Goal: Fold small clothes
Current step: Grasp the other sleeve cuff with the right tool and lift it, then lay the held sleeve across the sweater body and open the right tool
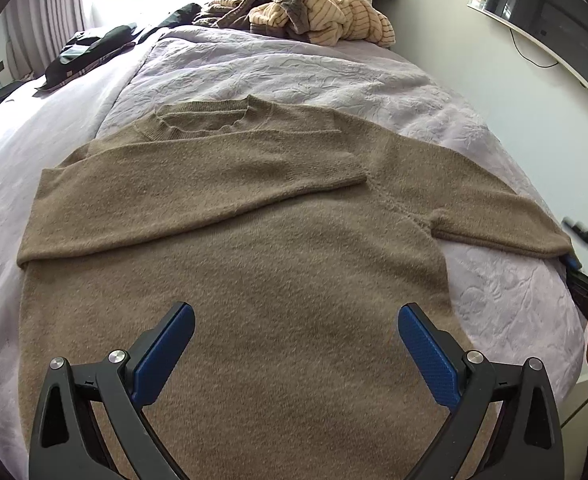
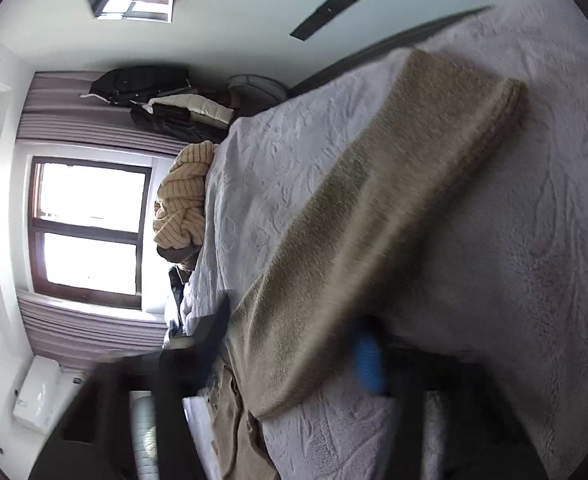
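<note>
**Sleeve fold, second side**

Sweater (image 1: 261, 248) lies flat on the bed (image 1: 334, 68), one sleeve already laid across the chest, the other sleeve (image 1: 506, 220) stretched out toward the bed's edge. The right gripper (image 1: 574, 262) sits at that cuff (its view is blurred), jaws nearly closed and apparently pinching the knit. The left gripper (image 1: 296, 354) hovers spread wide over the hem, holding nothing. Best handling, I judge: carry the cuff low and level across the chest, keeping the shoulder seam from dragging.
</note>
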Available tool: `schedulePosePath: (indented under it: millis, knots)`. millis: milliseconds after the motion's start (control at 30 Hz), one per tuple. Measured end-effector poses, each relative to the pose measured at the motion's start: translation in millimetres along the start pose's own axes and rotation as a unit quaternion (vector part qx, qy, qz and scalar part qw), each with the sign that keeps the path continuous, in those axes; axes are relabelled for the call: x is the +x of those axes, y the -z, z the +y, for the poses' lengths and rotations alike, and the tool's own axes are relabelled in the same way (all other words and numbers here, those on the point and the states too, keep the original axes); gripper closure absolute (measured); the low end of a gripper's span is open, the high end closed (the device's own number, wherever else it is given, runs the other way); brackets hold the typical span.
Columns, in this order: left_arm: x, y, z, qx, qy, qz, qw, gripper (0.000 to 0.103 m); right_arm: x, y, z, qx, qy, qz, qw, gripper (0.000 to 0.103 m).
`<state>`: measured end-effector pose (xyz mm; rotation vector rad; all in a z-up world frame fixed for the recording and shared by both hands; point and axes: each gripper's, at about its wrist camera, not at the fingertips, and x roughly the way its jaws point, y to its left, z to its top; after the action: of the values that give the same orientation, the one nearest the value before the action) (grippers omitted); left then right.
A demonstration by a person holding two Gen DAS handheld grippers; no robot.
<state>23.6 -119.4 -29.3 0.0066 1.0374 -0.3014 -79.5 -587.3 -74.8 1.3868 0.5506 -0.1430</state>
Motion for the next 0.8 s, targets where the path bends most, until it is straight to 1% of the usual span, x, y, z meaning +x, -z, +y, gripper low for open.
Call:
schedulePosePath:
  millis: [33,133,167,300,433,533,633,700,767,800]
  knots:
    - [0,-2,1,0.0,0.0,-0.003,1.0,0.001,1,-1,-5,0.011,-0.01,-0.001,1.0,0.092]
    - [-2,-8,7,-0.008,-0.002,-0.012,0.9999,0.001,1,1,-6,0.024,-0.04,-0.004,0.999,0.093]
    - [-1,-10,10,-0.011,-0.002,-0.013,0.9999,0.001,1,1,-2,0.018,-0.053,-0.007,0.998,0.093]
    - [-1,-21,29,-0.028,-0.013,-0.021,0.9993,0.001,1,4,32,-0.031,-0.095,-0.008,0.995,0.093]
    - [-5,-24,57,-0.046,-0.029,-0.033,0.998,0.001,11,16,86,-0.099,-0.139,0.021,0.985,0.093]
    - [-5,-20,83,-0.064,-0.036,-0.033,0.9968,0.001,36,39,138,-0.168,-0.151,0.056,0.972,0.093]
    - [-5,-17,109,-0.086,-0.043,-0.034,0.9948,0.001,74,78,191,-0.243,-0.149,0.105,0.953,0.093]
    - [-6,-12,131,-0.109,-0.046,-0.036,0.9923,0.001,107,114,221,-0.283,-0.149,0.143,0.936,0.093]
    - [-7,-8,147,-0.122,-0.05,-0.038,0.9905,0.001,137,151,243,-0.32,-0.144,0.184,0.918,0.093]
    - [-8,-6,155,-0.127,-0.053,-0.039,0.9898,0.001,156,175,252,-0.339,-0.142,0.206,0.907,0.093]
